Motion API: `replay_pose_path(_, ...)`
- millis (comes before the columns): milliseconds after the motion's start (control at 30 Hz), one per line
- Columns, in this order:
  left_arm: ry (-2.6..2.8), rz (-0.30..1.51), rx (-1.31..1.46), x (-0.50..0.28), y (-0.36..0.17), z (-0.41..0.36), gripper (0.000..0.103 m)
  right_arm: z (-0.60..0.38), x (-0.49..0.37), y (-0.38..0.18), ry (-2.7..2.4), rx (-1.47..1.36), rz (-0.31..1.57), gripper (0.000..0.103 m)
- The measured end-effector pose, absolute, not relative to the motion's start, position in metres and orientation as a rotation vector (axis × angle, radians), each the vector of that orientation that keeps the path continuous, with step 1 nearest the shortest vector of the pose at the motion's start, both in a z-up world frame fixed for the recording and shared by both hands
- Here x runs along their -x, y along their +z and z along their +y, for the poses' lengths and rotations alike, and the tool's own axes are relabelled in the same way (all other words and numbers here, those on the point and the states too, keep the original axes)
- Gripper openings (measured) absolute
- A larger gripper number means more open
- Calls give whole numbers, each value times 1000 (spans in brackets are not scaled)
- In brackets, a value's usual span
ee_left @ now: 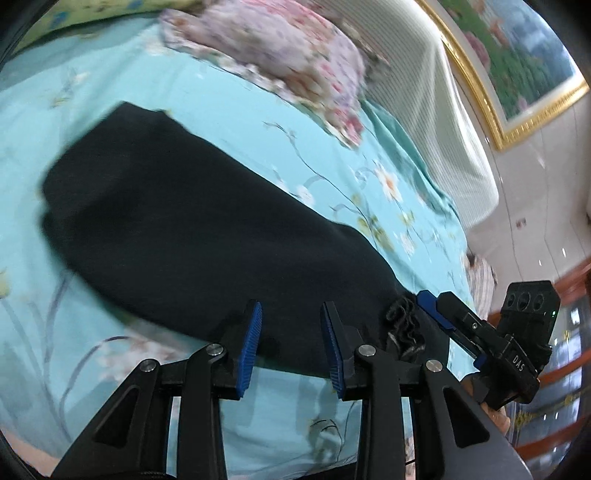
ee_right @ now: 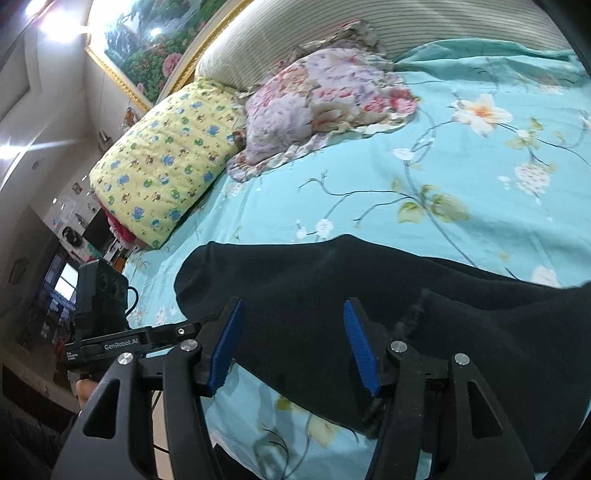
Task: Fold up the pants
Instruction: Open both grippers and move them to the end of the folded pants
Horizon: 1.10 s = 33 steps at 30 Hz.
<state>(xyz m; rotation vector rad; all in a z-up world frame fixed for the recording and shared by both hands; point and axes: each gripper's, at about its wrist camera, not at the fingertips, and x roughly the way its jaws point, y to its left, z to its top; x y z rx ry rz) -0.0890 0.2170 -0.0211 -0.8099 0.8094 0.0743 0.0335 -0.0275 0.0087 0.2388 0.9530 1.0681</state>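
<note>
Black pants (ee_left: 192, 229) lie flat on a turquoise floral bedsheet (ee_left: 229, 107), stretched from far left to near right in the left wrist view. My left gripper (ee_left: 291, 321) is open and empty, its blue pads just above the pants' near edge. The right gripper (ee_left: 439, 310) shows at the right, beside the gathered waistband (ee_left: 402, 317). In the right wrist view the pants (ee_right: 369, 291) cross the lower frame, and my right gripper (ee_right: 293, 317) is open and empty over them. The left gripper's body (ee_right: 107, 332) is at the lower left.
A pink floral pillow (ee_right: 314, 107) and a yellow patterned quilt (ee_right: 162, 166) lie at the head of the bed. A ribbed headboard (ee_right: 369, 33) and a gold-framed painting (ee_right: 155, 33) stand behind. The bed's side edge (ee_right: 125, 269) drops off at left.
</note>
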Motion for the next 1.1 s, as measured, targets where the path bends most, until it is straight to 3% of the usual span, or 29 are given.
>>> replay_pose_path(533,262,742,953,153,-30,267,46,41,-36,21,1189,-157,961,63)
replay_pose_path(1100,342,756,1103,157,-57,299,56,119,-51,20,1300,-4,993,63)
